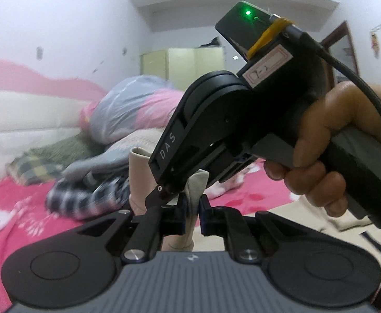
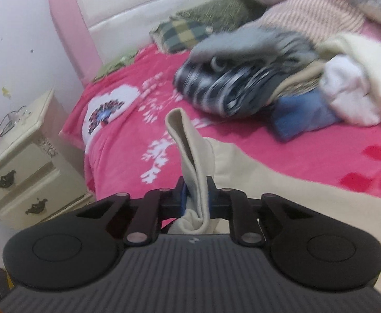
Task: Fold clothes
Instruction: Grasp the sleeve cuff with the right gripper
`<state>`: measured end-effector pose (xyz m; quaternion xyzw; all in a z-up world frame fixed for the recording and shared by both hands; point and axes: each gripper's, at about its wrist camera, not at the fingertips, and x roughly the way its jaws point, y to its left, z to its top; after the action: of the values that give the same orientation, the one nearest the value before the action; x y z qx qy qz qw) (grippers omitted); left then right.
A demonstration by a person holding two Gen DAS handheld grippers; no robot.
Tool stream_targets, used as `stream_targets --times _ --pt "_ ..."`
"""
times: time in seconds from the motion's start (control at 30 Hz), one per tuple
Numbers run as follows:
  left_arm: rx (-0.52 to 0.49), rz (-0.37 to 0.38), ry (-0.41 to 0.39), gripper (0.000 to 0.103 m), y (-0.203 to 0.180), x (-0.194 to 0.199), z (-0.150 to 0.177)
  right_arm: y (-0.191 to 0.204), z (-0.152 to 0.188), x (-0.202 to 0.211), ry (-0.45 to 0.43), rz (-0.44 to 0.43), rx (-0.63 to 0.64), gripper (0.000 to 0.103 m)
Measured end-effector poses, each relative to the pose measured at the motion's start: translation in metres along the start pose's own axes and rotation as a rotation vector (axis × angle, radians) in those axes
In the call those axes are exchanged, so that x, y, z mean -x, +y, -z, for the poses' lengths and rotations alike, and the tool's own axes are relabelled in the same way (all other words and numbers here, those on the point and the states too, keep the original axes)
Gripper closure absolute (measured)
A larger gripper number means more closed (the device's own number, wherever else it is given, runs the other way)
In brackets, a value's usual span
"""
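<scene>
From the left wrist view I see my left gripper (image 1: 192, 212) clamped on the beige garment (image 1: 138, 177) with the right gripper (image 1: 164, 191) just beyond, and from the right wrist view its jaws pinch that cloth's fold, probably a cuff, above the pink bedspread (image 2: 281, 146).

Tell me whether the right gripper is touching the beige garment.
Touching. The right wrist view shows the right gripper with both pads pressed against a bunched fold of the beige garment.

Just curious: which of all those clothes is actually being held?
The cream garment, pinched in both grippers' jaws; the striped, grey and blue pieces lie loose in the pile.
</scene>
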<state>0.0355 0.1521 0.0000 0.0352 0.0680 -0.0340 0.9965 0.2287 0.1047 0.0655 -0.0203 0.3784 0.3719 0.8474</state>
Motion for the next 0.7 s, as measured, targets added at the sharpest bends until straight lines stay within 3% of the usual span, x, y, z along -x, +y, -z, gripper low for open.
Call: stream_targets --times 0.33,0.7 --pt "-0.093 0.165 -0.093 0.093 -0.071 -0.022 -0.034 -0.065 0.02 0.1 -0.208 0.081 -0.097 0.095" --pt "-0.222 0.405 -0.148 0.093 -0.207 -0.064 -0.062 -0.171 0.076 0.224 -0.404 0.225 -0.26 0.096"
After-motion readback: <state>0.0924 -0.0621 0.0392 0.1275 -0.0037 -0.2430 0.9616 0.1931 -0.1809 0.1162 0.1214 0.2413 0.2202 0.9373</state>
